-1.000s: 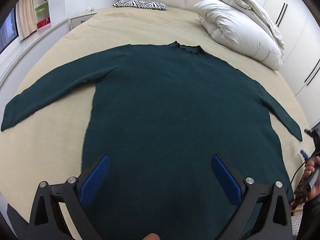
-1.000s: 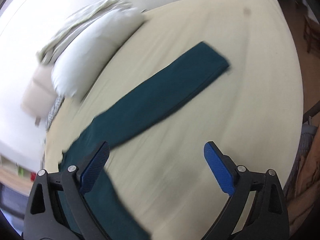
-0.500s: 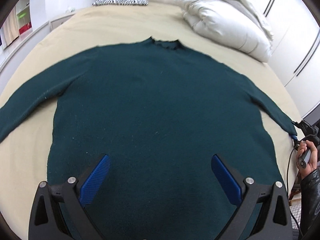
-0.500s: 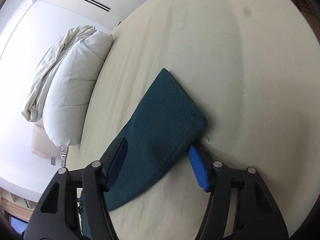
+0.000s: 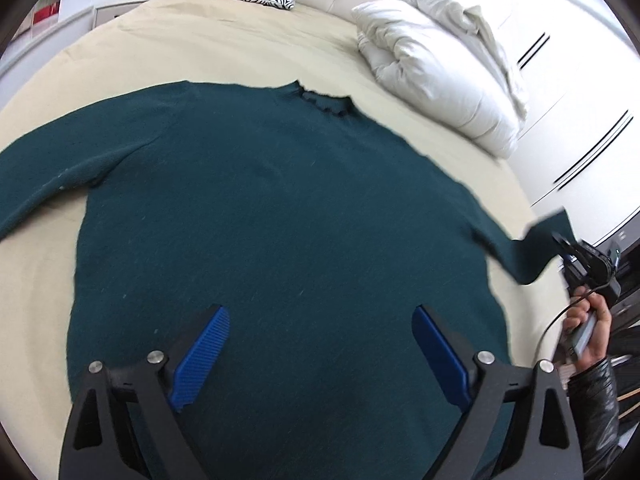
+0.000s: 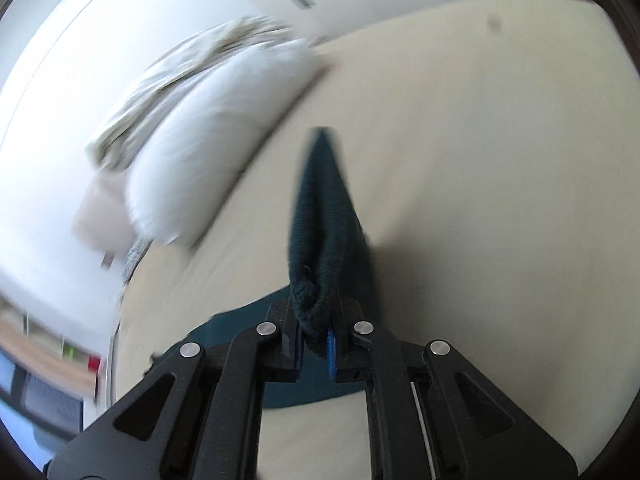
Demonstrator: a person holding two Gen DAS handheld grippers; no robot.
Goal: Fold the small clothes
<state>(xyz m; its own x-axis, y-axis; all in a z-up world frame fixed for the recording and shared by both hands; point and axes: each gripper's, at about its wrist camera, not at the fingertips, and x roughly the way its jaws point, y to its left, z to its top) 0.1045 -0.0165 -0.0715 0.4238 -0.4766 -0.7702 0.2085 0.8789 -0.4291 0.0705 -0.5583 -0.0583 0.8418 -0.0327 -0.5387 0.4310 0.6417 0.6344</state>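
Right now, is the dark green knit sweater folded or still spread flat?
Mostly spread: the dark green knit sweater lies flat on the beige bed; only its sleeve cuff is lifted.

Sweater (image 5: 280, 220) flat on bed (image 5: 200, 48); duvet (image 5: 432, 68) behind, right.

The dark teal knit sweater (image 5: 280, 216) is lying flat and face-up on the beige bed, frilly little neck pointing toward the headboard, body smooth with a few light lint specks. One sleeve runs flat off to the left, while the other sleeve's cuff (image 6: 324, 240) is lifted off the sheet, pinched and bunched into a narrow fold.
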